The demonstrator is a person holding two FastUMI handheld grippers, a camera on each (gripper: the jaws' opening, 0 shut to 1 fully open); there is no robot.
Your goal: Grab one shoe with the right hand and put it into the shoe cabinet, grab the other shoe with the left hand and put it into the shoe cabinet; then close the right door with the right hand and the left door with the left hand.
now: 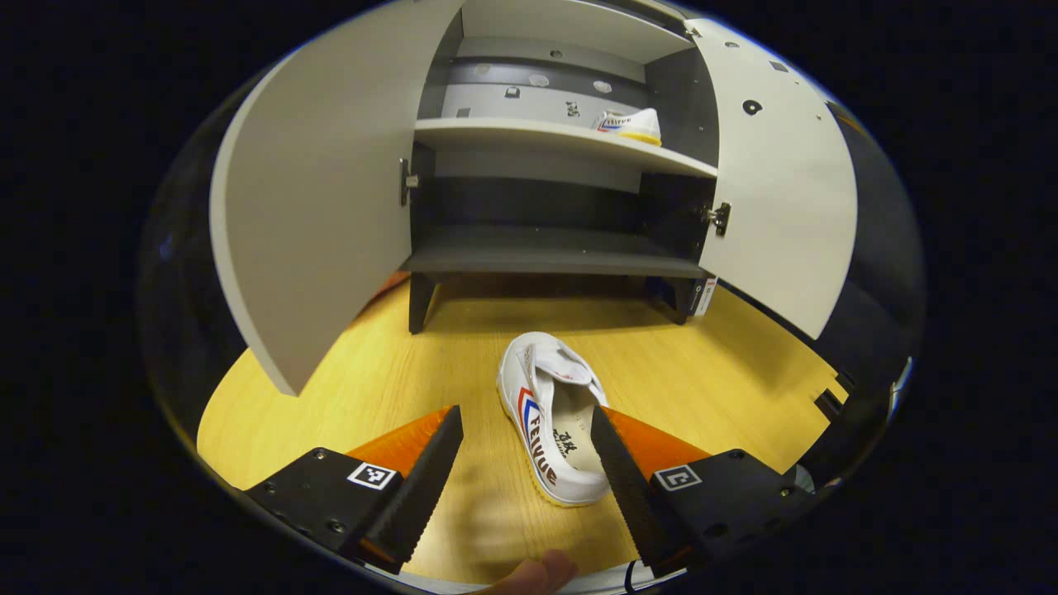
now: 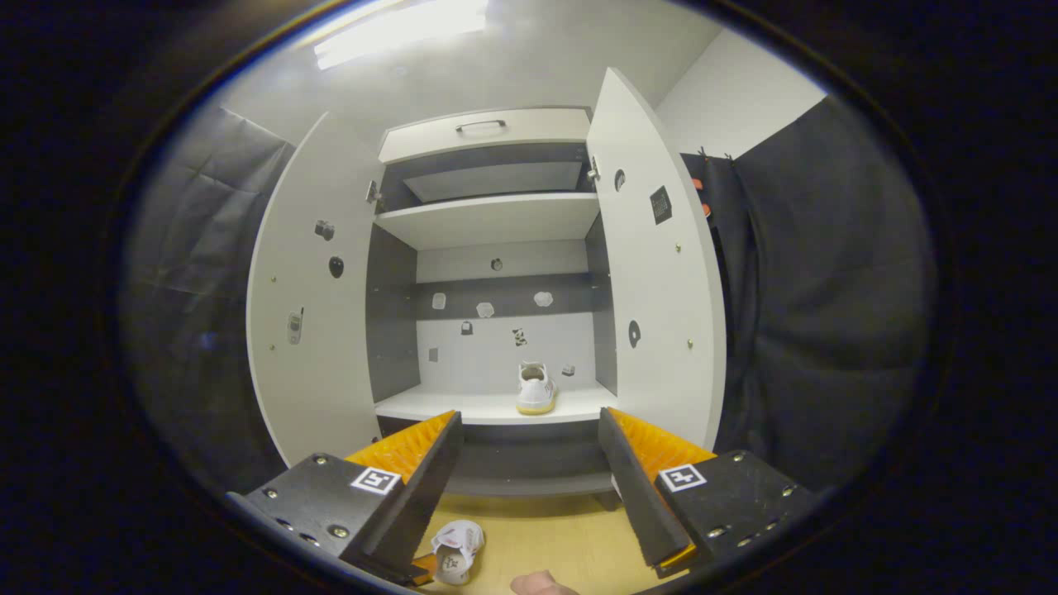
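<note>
Shoe (image 1: 552, 417) lies on the floor between the left tongs' (image 1: 526, 463) wide-spread fingers, untouched.

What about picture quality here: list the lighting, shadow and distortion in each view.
Left gripper view: warm light on the wooden floor, a soft shadow under the shoe cabinet, and fisheye bending the open doors into curves; the shoe on the floor is sharp. Right gripper view: a ceiling lamp glares overexposed, the cabinet interior is evenly lit, the shoe on the shelf small but clear.
</note>
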